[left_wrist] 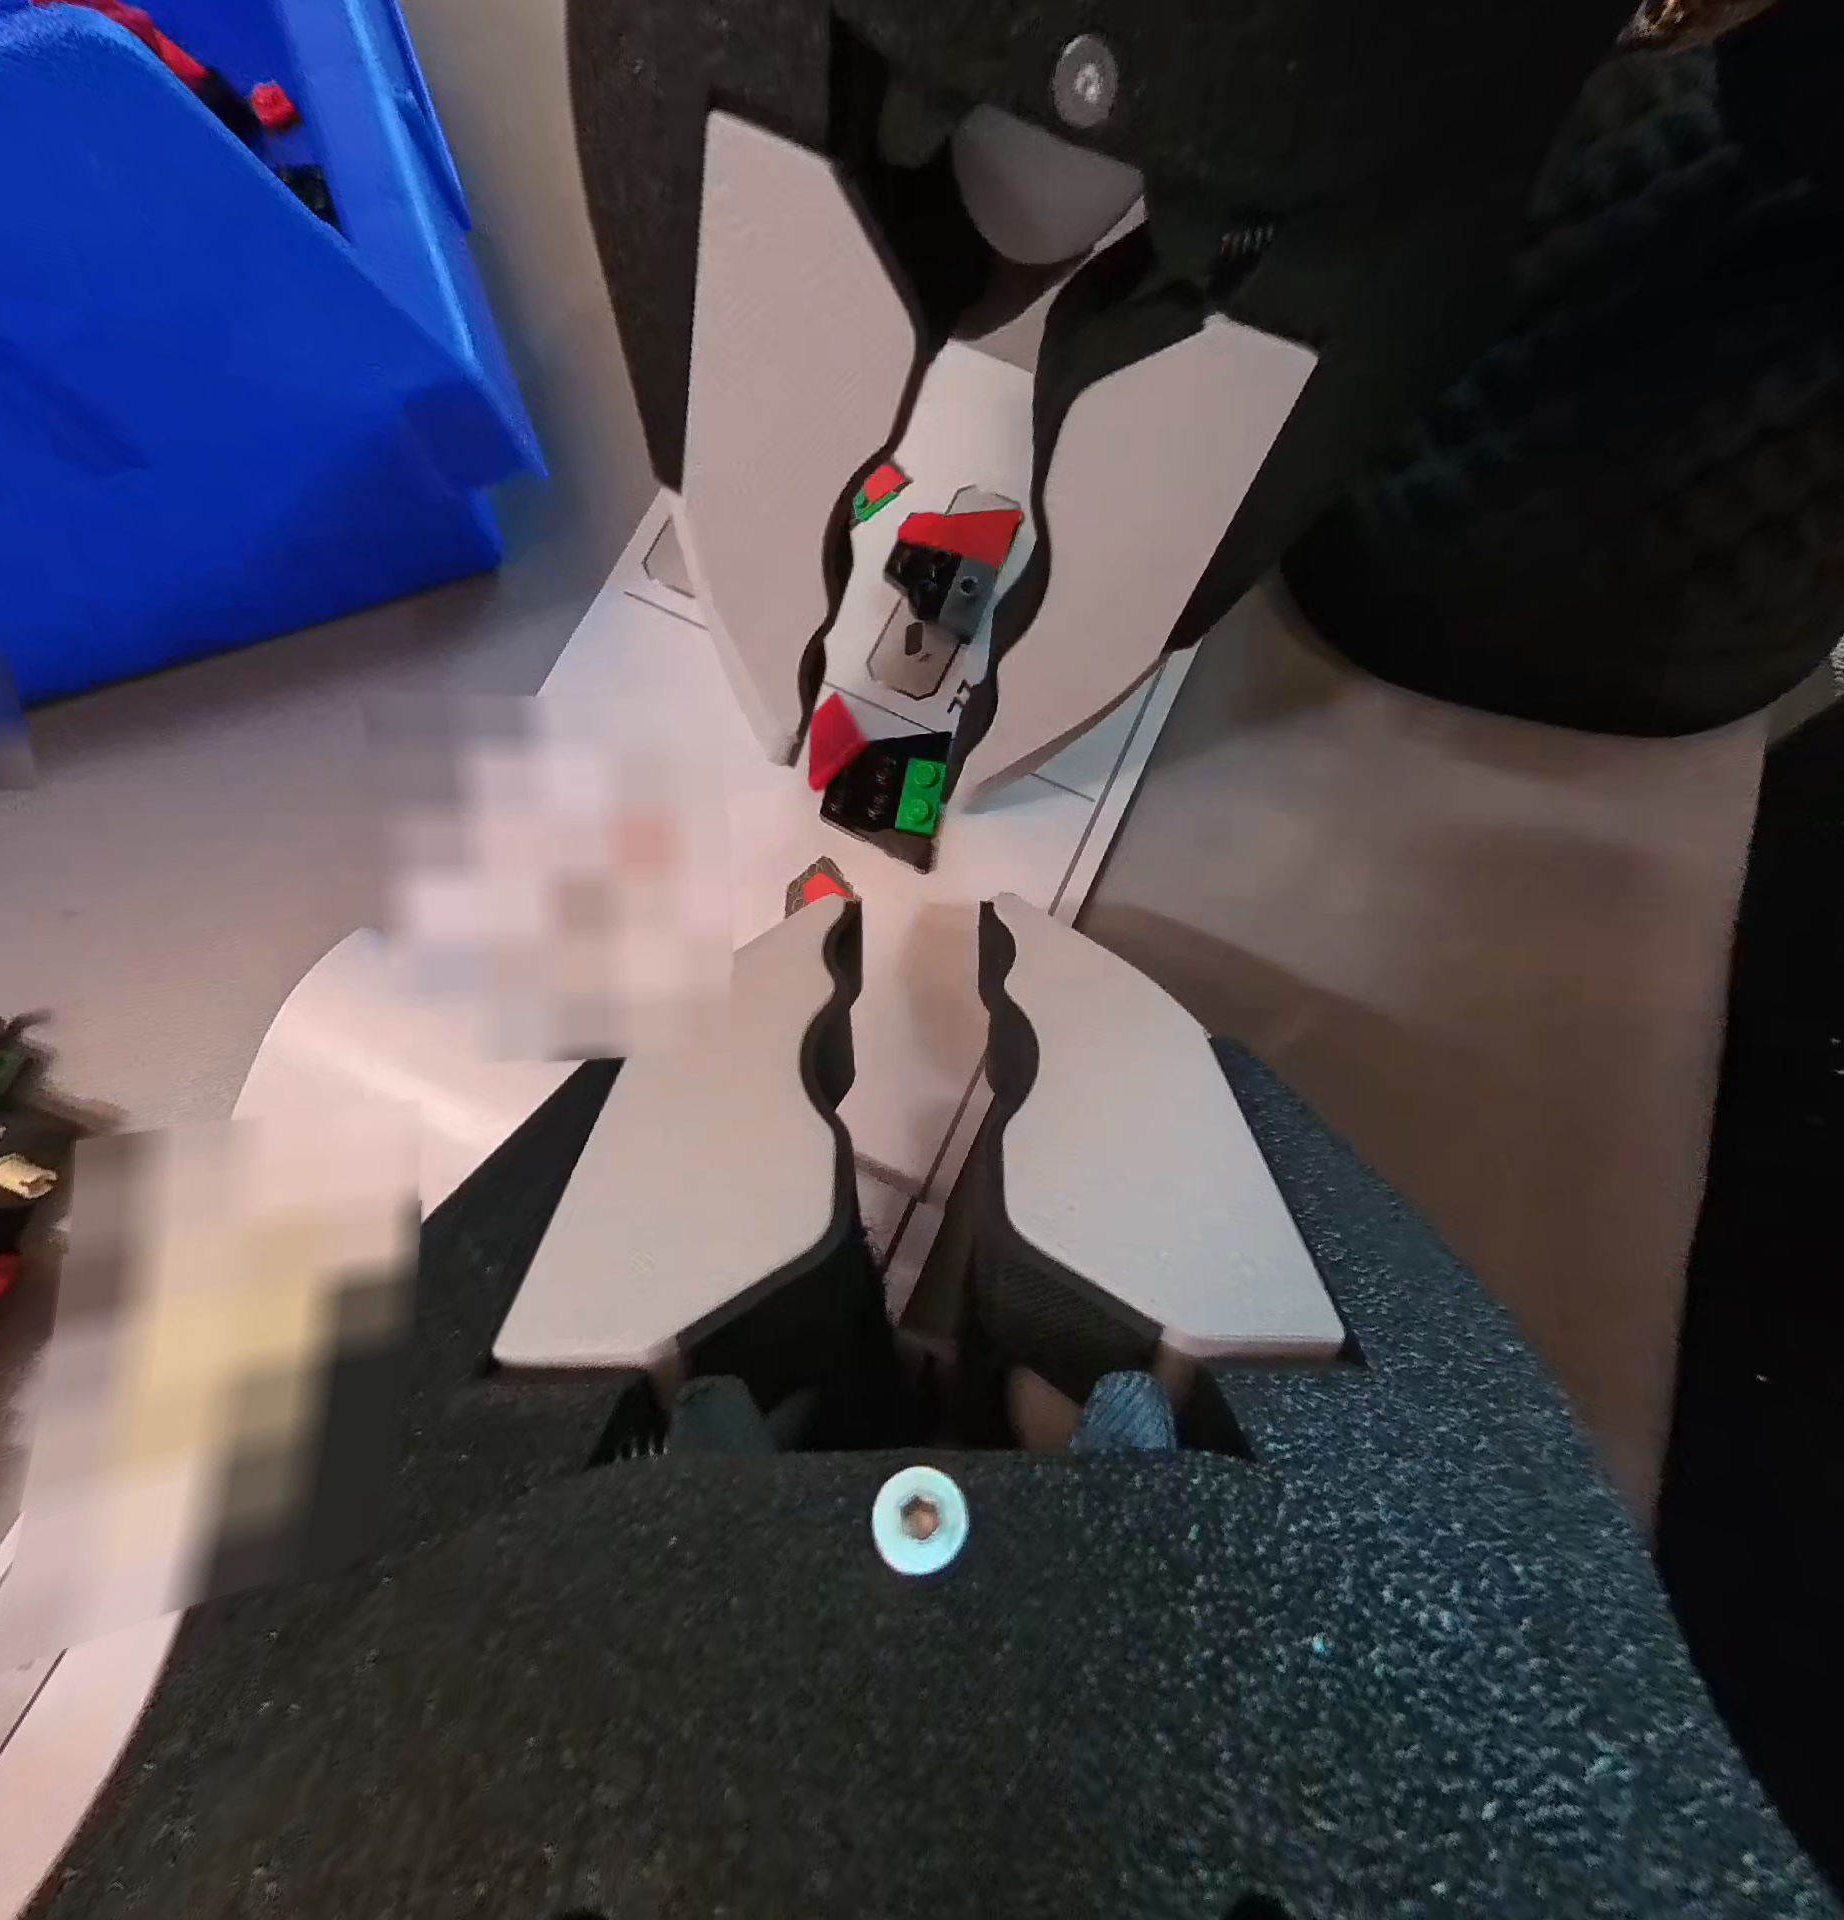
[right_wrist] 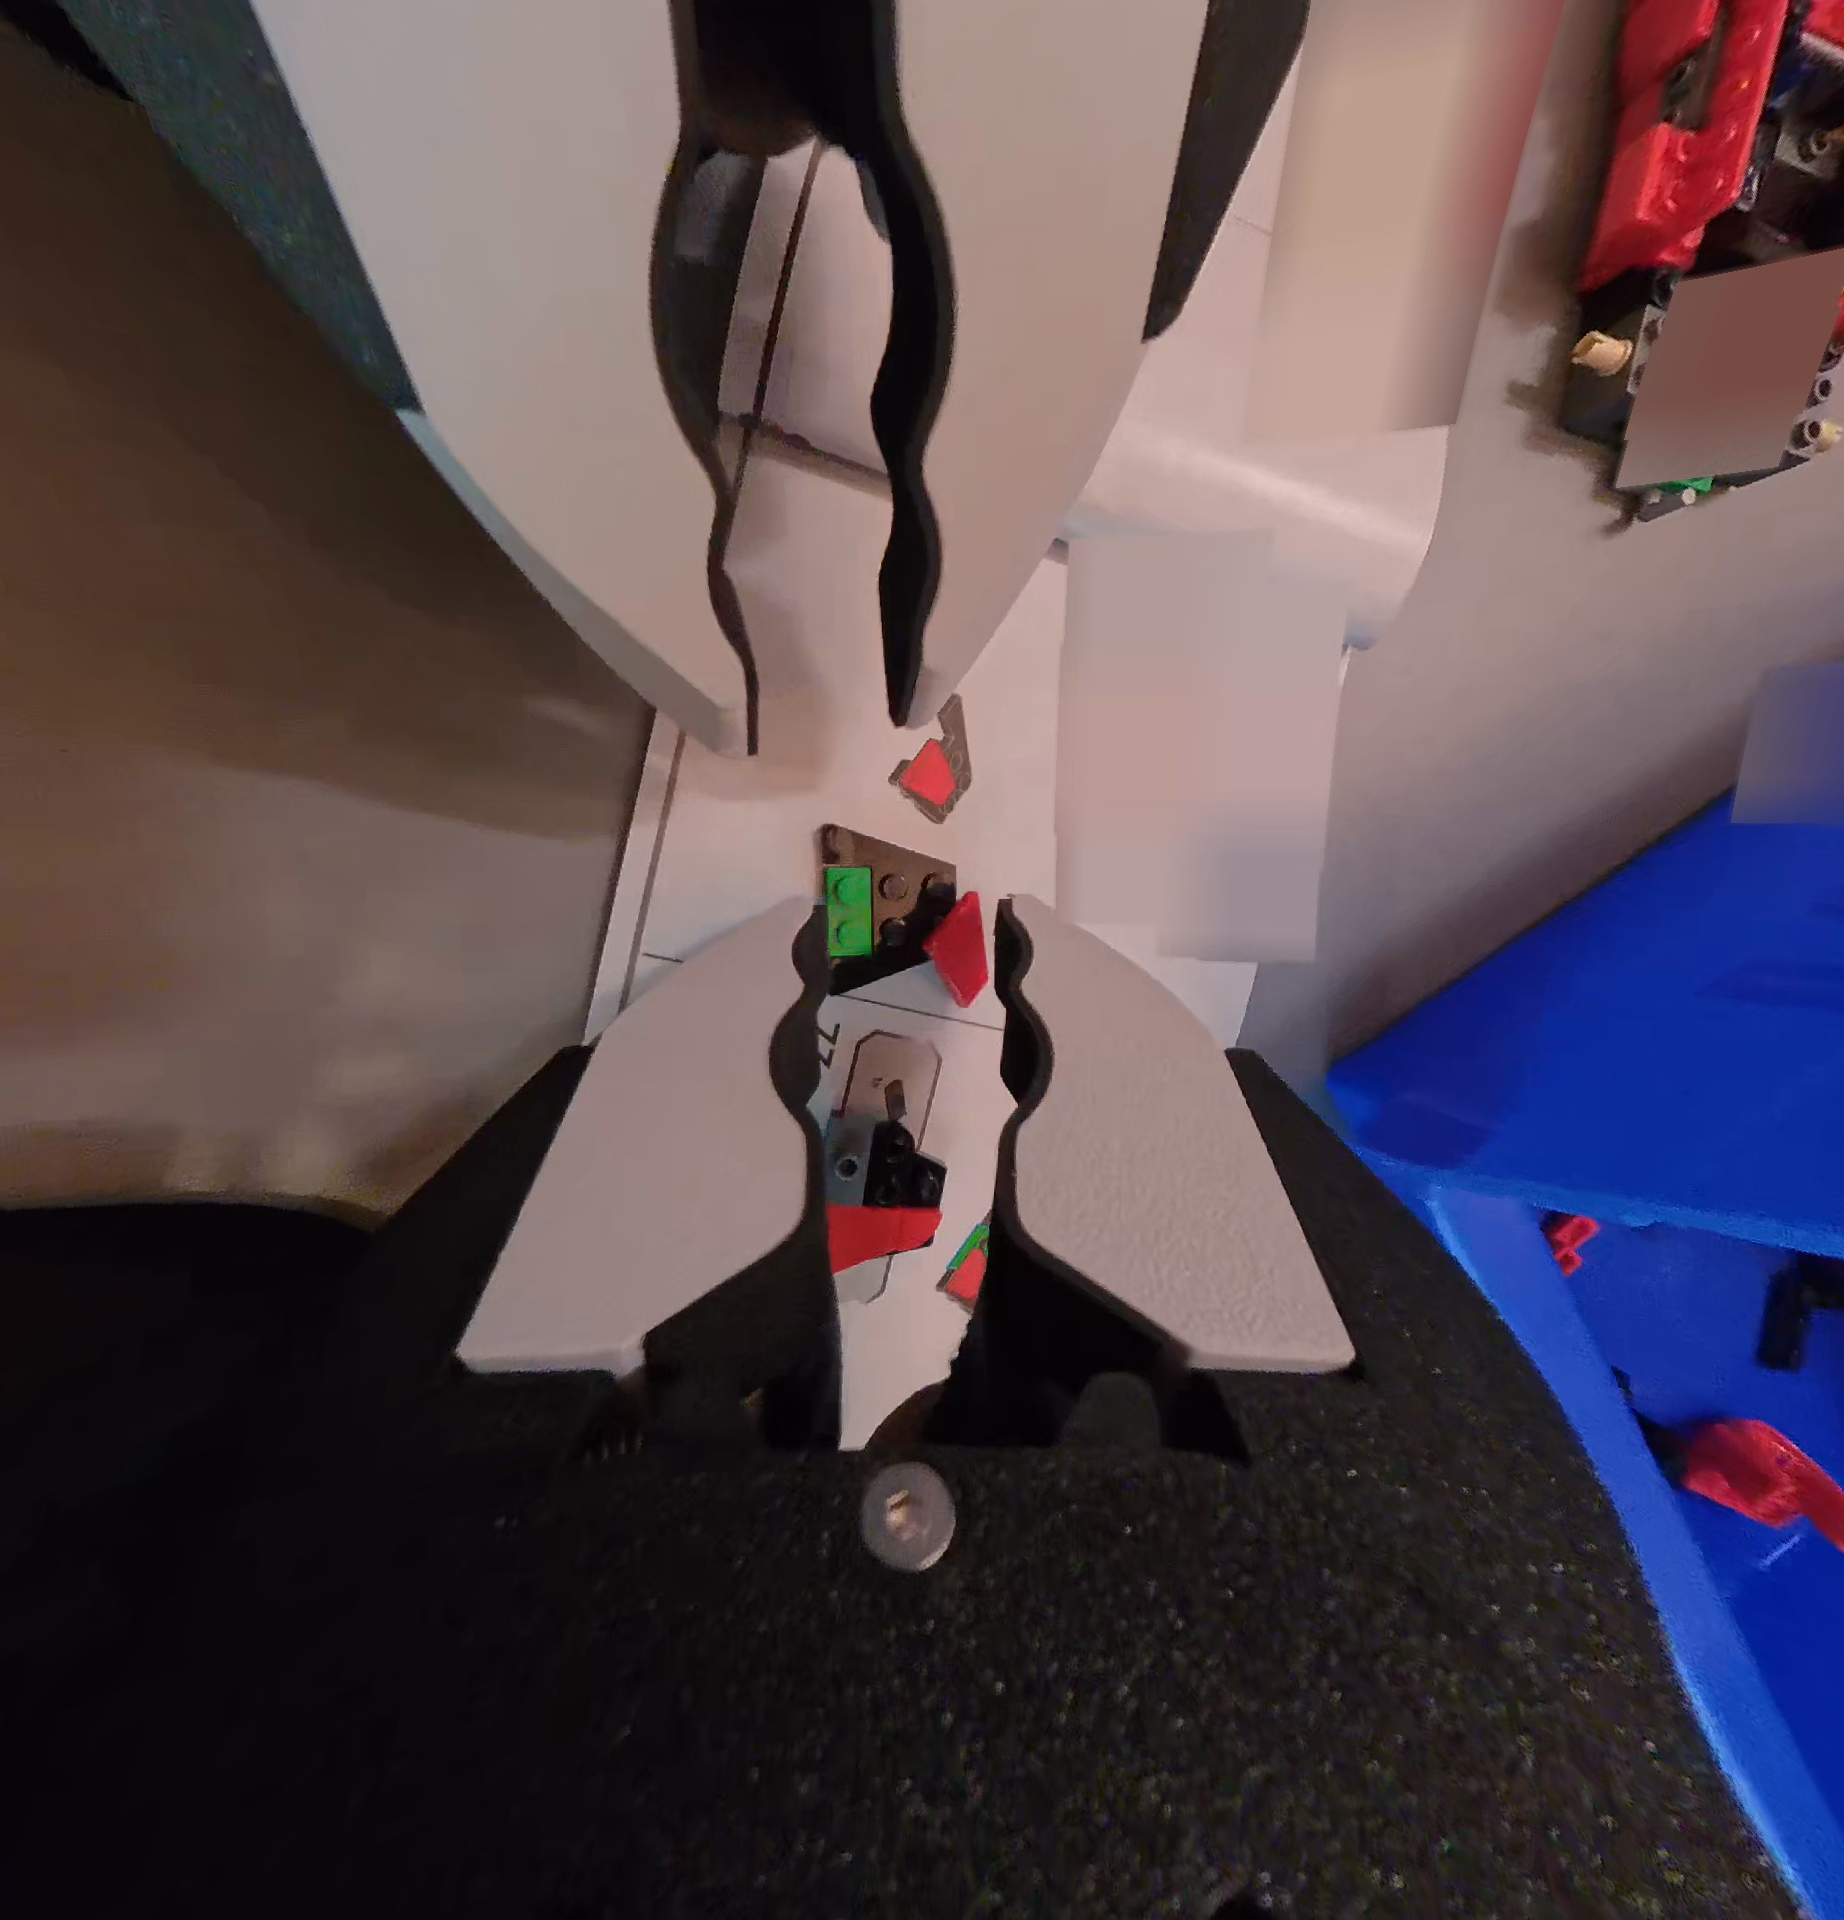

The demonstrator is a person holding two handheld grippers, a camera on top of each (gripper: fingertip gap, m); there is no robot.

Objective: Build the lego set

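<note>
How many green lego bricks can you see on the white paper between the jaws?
1: the green brick sits on the black plate, next to a red piece. Others may hide under the jaws.

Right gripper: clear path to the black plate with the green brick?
Probably yes. The right gripper is open, the black plate with the green brick lies at its tips, and the left gripper sits beyond it.
</note>
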